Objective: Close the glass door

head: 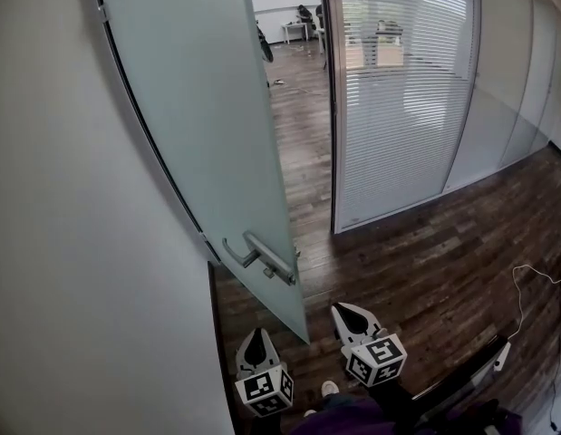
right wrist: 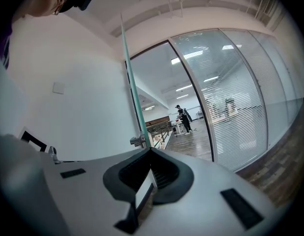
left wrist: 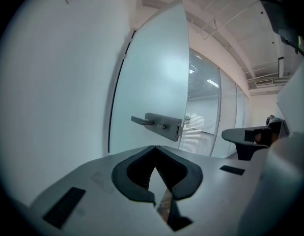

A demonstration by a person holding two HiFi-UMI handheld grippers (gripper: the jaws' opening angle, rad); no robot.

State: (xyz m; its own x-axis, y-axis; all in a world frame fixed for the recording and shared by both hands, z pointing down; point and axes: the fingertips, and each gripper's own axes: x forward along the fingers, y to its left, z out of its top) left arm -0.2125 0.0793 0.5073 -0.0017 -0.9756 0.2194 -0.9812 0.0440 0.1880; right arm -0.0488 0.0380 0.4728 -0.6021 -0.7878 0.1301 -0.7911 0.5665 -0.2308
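Frosted glass door (head: 207,107) stands open, swung in toward the white wall (head: 72,243) on the left, its free edge pointing down at the camera in the head view. The doorway gap is open between that edge and the frame of the glass partition (head: 402,107) with blinds on the right. Lever handle (head: 257,256) sits low on the door near the free edge, and neither tool touches it. Left tool (head: 257,338) is clenched, tips meeting with nothing between them, held just below the door's bottom corner and aimed at the door face; the handle shows ahead of it in the left gripper view. Right tool (head: 351,314) is also clenched and empty, just right of the door edge, lined up with it edge-on in the right gripper view. Dark wood floor (head: 425,261) throughout. A white cable (head: 525,279) lies on the floor at the far right. One shoe (head: 328,389) shows between the tools. A person (right wrist: 183,117) stands far off in the room beyond the doorway.
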